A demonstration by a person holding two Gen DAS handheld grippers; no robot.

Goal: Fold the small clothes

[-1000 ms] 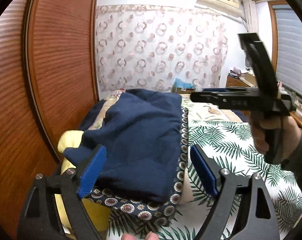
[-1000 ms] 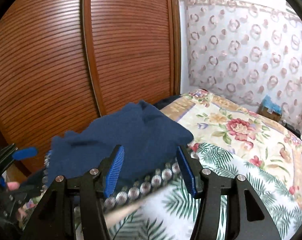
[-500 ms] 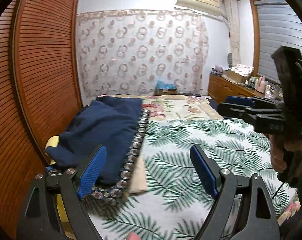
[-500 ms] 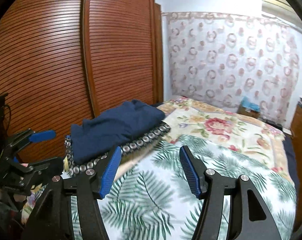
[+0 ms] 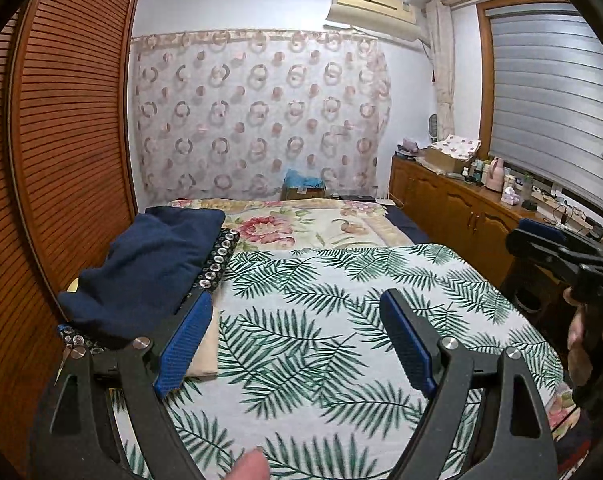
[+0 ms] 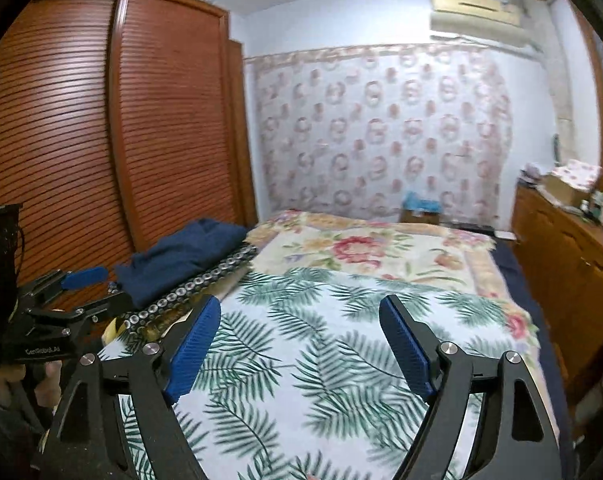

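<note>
While the folded navy-blue garment point(image 5: 149, 264) lies on a stack at the left edge of the bed, on top of a dark cloth with a border of pale rings point(image 5: 217, 256), both tools stand off from it, so the step in hand looks like the gap between one finished item and the next. The palm-leaf printed bedspread point(image 5: 321, 320) in front of both cameras carries no other small garment that I can see (anything nearer than the fingers is hidden), so the next move probably calls for finding and fetching a fresh piece and laying it flat on that open patch.

The left gripper point(image 5: 297, 344) points slightly downward over the bedspread with its blue pads wide apart and nothing between them; the navy stack sits just beyond its left finger. The right gripper point(image 6: 301, 344) has just been opening its jaws, which now stand wide with only bedspread showing between them. It is aimed much the same way, with the left tool visible at its left, near the brown slatted wardrobe doors point(image 6: 101, 140).
</note>
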